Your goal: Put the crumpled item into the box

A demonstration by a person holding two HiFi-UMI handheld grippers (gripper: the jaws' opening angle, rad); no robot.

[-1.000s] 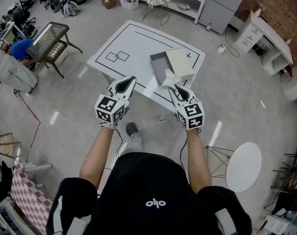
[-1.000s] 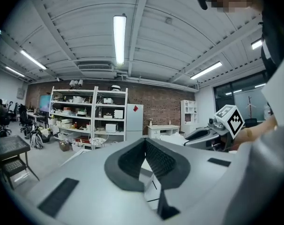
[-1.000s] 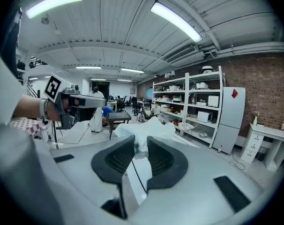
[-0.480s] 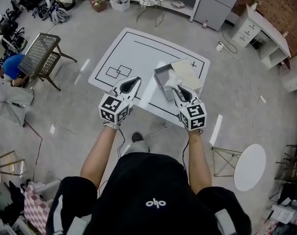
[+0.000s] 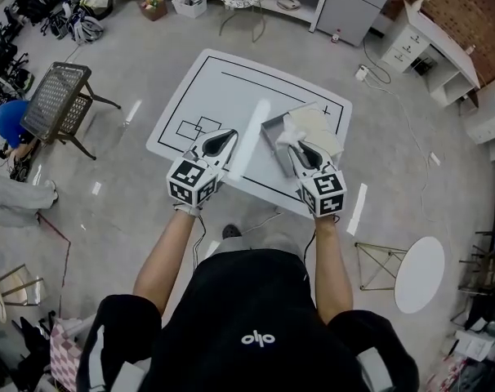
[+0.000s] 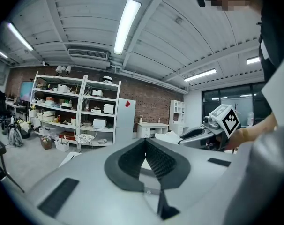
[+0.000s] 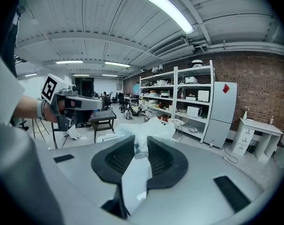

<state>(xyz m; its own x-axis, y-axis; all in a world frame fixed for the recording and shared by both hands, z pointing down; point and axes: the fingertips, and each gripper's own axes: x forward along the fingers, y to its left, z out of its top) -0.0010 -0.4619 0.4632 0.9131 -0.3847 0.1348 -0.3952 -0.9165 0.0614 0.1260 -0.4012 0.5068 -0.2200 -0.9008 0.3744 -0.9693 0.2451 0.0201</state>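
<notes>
A white crumpled item (image 7: 146,129) is pinched between the jaws of my right gripper (image 7: 141,143) and bulges out past the tips. In the head view this right gripper (image 5: 299,147) holds the crumpled item (image 5: 288,131) over the near end of the grey box (image 5: 269,137), whose pale lid (image 5: 319,125) lies open to the right. The box stands on the white table (image 5: 231,88), which is marked with black lines. My left gripper (image 5: 220,142) hovers over the table's near edge, left of the box. Its jaws meet at the tips with nothing between them (image 6: 144,141).
Two small outlined rectangles (image 5: 197,126) are drawn on the table's left part. A wire-mesh side table (image 5: 55,100) stands on the floor at left, a round white table (image 5: 419,274) at right. Shelves (image 6: 76,109) and a grey cabinet (image 5: 352,2) line the far wall.
Both grippers have come forward from the table's near edge. The right one has carried the crumpled item over the box's near end.
</notes>
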